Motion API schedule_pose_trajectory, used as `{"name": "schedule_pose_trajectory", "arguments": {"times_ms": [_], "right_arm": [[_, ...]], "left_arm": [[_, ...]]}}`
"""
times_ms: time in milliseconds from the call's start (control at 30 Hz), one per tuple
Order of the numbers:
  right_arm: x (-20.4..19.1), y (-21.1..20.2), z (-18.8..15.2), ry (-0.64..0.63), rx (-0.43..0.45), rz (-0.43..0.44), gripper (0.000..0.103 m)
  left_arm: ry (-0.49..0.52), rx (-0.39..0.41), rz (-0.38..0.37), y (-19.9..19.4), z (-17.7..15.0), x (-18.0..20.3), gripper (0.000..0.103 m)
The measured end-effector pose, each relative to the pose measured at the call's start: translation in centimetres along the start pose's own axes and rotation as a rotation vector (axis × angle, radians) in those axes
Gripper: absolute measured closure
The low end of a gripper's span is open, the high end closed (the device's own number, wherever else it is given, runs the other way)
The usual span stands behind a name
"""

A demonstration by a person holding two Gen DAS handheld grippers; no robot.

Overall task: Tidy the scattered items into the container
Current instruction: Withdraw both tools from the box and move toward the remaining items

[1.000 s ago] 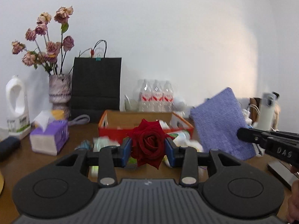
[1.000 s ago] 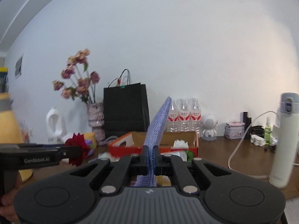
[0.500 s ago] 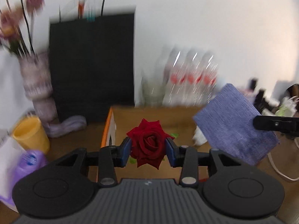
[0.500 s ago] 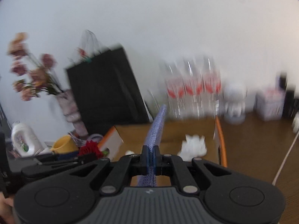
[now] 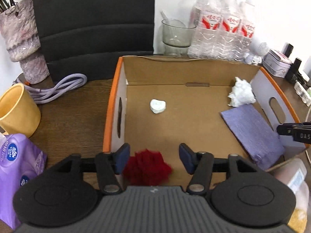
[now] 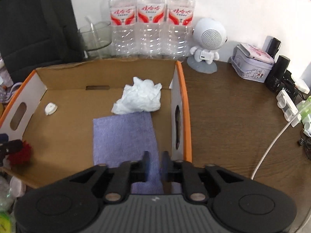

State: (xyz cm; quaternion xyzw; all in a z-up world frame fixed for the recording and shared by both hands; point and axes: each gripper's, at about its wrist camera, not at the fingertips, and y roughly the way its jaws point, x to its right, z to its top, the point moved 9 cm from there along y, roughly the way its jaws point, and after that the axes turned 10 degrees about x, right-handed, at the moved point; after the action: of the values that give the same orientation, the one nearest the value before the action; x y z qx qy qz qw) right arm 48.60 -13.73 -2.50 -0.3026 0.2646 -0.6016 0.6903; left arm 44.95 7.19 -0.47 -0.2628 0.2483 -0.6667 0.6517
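Left wrist view: one cardboard box (image 5: 194, 73) on counter (image 5: 73, 106), holding one red rose (image 5: 147, 167), one purple cloth (image 5: 252, 132), one crumpled tissue (image 5: 241, 94), one small white cap (image 5: 157, 105). Left tool (image 5: 152, 157) released, jaws wide; rose low between them, blurred, contact unclear. Three water bottles (image 5: 221, 27) behind box.

Right wrist view: right tool (image 6: 155, 163) slightly parted above cloth's near end, not clamping. Only this view shows white robot speaker (image 6: 208, 44).

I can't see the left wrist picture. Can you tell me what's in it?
The open left gripper hovers over a cardboard box, with a red rose between its spread fingers. Inside the box lie a purple cloth, a crumpled white tissue and a small white piece.
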Motion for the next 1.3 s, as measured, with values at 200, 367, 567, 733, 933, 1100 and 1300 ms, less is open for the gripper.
{"name": "schedule_pose_trajectory", "arguments": {"times_ms": [200,367,567,733,933,1100,1300], "right_arm": [[-0.6,-3.4,2.7,0.052,-0.015,0.090,0.032],[-1.1,-6.4,6.0,0.055,-0.022,0.106,0.023],[-1.9,-9.5,6.5,0.004,0.034,0.101,0.016],[-2.4,-13.0,5.5,-0.033,0.378,0.079,0.014],[-2.6,-15.0,2.5,-0.016,0.652,0.130,0.010],[-2.4,-14.2,1.1,0.029,0.678,0.101,0.010],[-2.4,-16.5,-2.5,0.038,0.693,0.126,0.010]], "left_arm": [[-0.027,-0.019,-0.005,-2.3,2.9,0.6,0.009],[-0.052,-0.049,0.013,-4.9,5.3,1.4,0.000],[0.004,0.023,0.063,-8.0,5.7,2.4,0.000],[0.010,0.391,0.104,-12.4,5.3,3.2,0.000],[-0.020,0.583,0.087,-14.8,1.5,3.8,0.000],[-0.067,0.658,0.071,-16.7,0.1,3.1,0.000],[-0.040,0.703,0.103,-19.9,-2.7,2.7,0.000]]}}
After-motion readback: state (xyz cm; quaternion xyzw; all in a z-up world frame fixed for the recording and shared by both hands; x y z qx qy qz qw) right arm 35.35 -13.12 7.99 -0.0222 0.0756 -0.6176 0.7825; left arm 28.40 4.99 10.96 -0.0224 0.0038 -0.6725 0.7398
